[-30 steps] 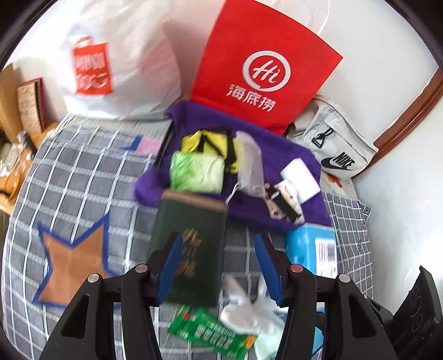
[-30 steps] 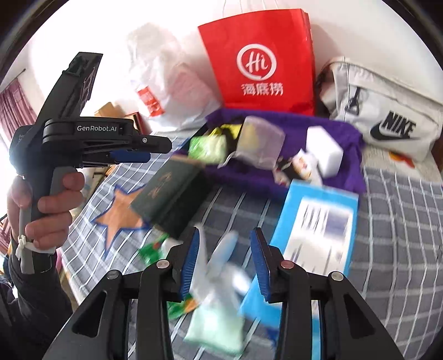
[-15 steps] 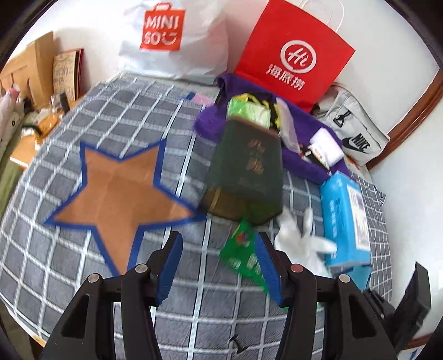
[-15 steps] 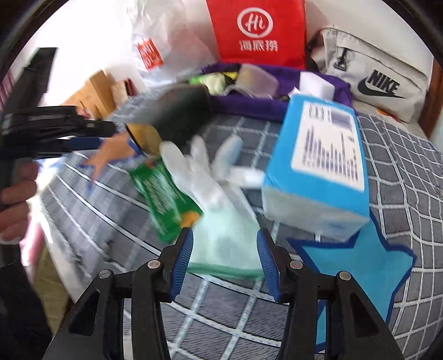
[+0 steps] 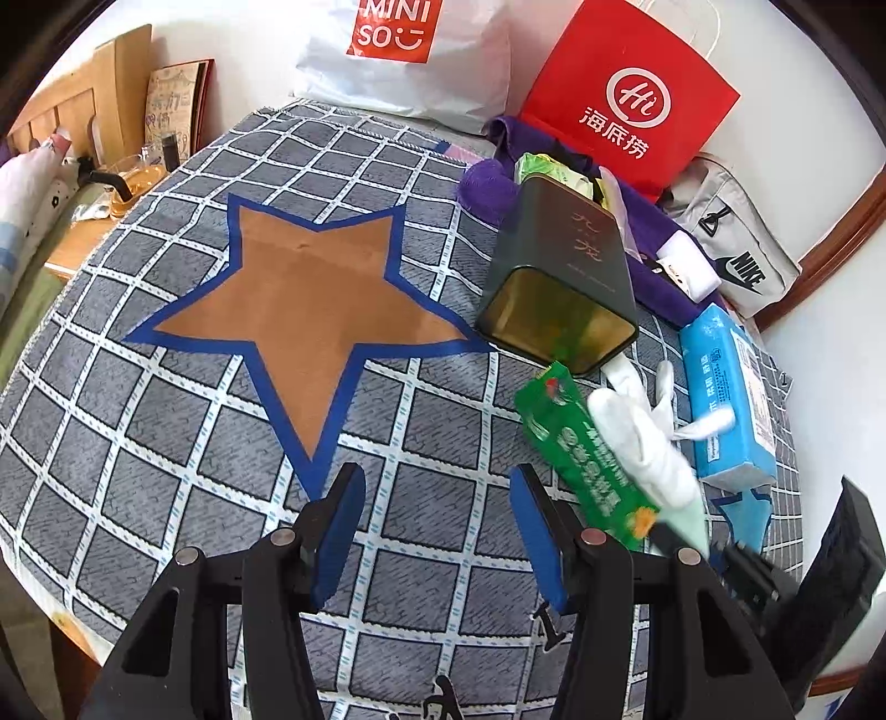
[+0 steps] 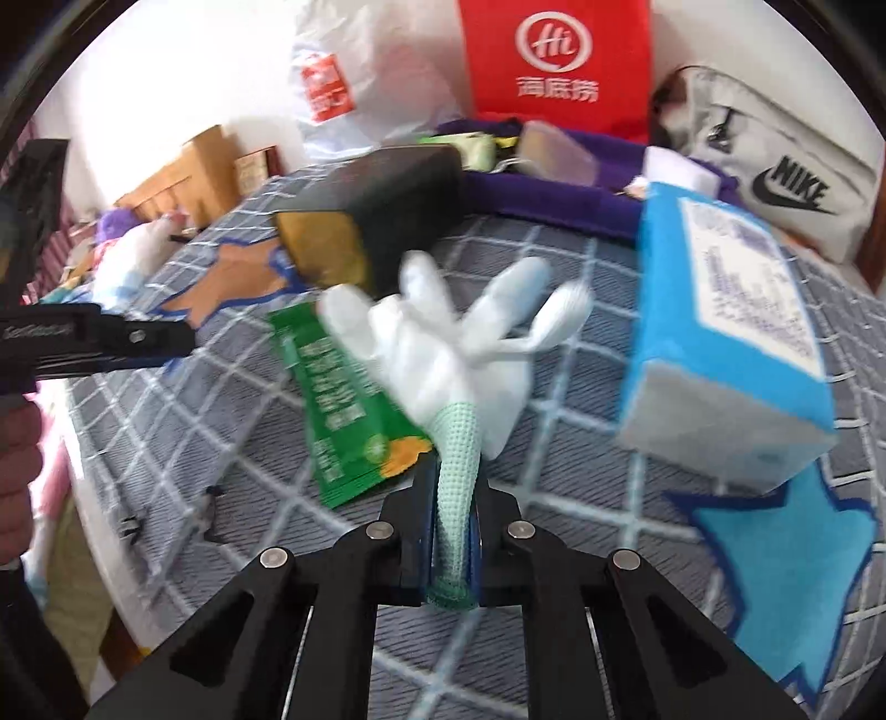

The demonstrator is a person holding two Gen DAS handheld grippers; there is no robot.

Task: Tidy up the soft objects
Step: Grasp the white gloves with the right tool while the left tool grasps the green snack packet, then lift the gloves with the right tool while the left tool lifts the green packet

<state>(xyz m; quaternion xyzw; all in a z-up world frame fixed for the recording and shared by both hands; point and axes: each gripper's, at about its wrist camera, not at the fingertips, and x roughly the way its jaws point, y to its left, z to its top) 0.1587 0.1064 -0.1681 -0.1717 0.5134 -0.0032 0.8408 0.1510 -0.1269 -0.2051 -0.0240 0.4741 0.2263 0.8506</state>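
Note:
A white glove [image 6: 443, 354] with a mint-green cuff lies partly over a green sachet [image 6: 338, 399] on the checked cloth. My right gripper [image 6: 451, 498] is shut on the glove's cuff. The glove also shows in the left wrist view [image 5: 642, 437], beside the sachet [image 5: 581, 454]. My left gripper [image 5: 437, 526] is open and empty above the cloth, left of the sachet, near the front edge. A blue tissue pack [image 6: 725, 332] stands right of the glove. A purple cloth [image 5: 493, 188] with several small items lies at the back.
A dark green tin [image 5: 565, 277] lies on its side, open end toward me. A red paper bag [image 5: 626, 94], a white Miniso bag [image 5: 398, 50] and a grey Nike bag [image 5: 731, 243] line the wall. An orange star [image 5: 310, 299] marks the cloth's middle.
My right gripper has closed on the glove's green cuff. My left gripper has pulled back and leftward from the tin, still open.

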